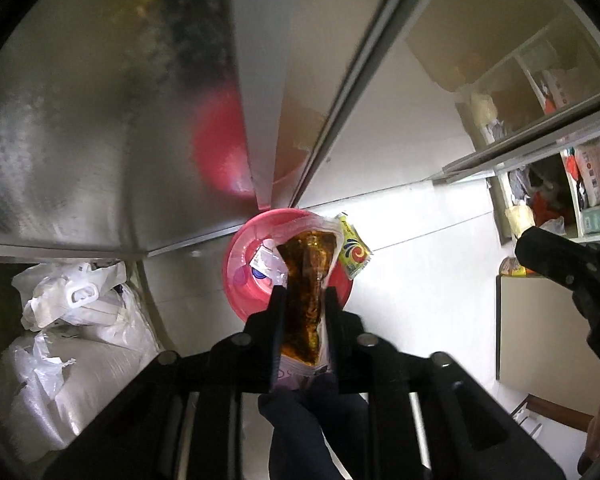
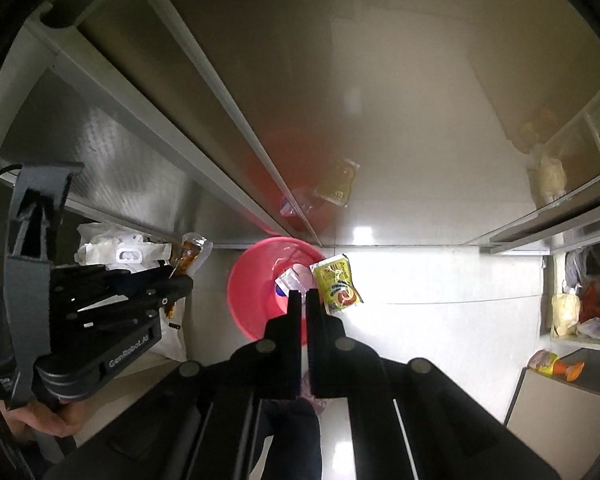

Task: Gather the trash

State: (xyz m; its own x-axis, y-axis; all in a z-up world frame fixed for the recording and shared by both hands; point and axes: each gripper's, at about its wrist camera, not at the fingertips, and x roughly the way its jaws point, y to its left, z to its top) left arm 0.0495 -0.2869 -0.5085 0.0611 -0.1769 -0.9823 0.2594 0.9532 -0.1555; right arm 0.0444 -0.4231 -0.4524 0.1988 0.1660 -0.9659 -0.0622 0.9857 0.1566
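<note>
Left wrist view: looks down on a pink basin (image 1: 240, 280) standing on a pale tiled floor (image 1: 420, 280), beside frosted sliding doors (image 1: 100, 120)
Left gripper (image 1: 303, 292): fingers pinched on a clear pouch with brown contents (image 1: 306, 292), held above the basin's near side
Pouch: upright between the two fingers, top edge open and crumpled, lower end hidden behind the gripper body
Pink basin contents: a white wrapper with a blue mark (image 1: 262, 268) lying inside, other scraps too blurred to name
Yellow sachet (image 1: 354, 254): leaning on the basin's right rim, partly over the floor
White sacks (image 1: 80, 340): piled at left, well apart from the basin
Right wrist view: same basin (image 2: 248, 292) ahead of the right gripper (image 2: 303, 300), yellow sachet (image 2: 338, 290) just right of the fingertips
Right gripper: fingers nearly together with only a thin gap, nothing seen between them, tips over the basin's near rim
Left gripper in right view (image 2: 180, 276): at left, closed on the brown pouch (image 2: 188, 254), bare hand (image 2: 56, 416) gripping its handle
Shelves (image 2: 576, 300): at far right, holding bags and bundles
Orange and yellow packet (image 2: 556, 364): on a low ledge at right, well apart from the basin
</note>
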